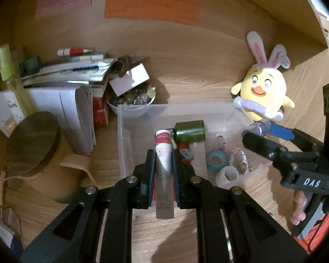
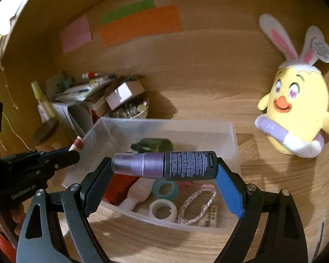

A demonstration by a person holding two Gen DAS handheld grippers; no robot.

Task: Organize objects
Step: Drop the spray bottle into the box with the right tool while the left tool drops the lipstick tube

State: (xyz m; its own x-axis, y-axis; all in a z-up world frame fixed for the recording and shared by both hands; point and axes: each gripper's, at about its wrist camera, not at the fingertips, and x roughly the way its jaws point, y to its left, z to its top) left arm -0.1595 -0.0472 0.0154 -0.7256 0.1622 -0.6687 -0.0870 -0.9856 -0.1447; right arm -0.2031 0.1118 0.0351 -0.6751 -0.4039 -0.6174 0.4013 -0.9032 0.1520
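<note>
My left gripper (image 1: 163, 156) is shut on a white tube with a red cap band (image 1: 163, 166) and holds it over the clear plastic bin (image 1: 125, 135). My right gripper (image 2: 164, 165) is shut on a small purple and dark spray bottle (image 2: 164, 164), held sideways between the jaws over the same bin (image 2: 233, 144). The right gripper also shows in the left wrist view (image 1: 263, 134) at the bin's right rim. The left gripper with its tube shows in the right wrist view (image 2: 74, 150) at the bin's left rim. The bin holds a green bottle (image 2: 155, 145), tape rolls (image 2: 163, 209) and a braided bracelet (image 2: 197, 203).
A yellow plush chick with bunny ears (image 1: 263, 89) sits right of the bin. A pile of papers, boxes and a bowl of marbles (image 1: 133, 96) stands to the back left. A round wooden lid (image 1: 33, 142) and a green-capped bottle (image 1: 8, 70) are at the left. Coloured notes (image 1: 151, 8) hang on the back wall.
</note>
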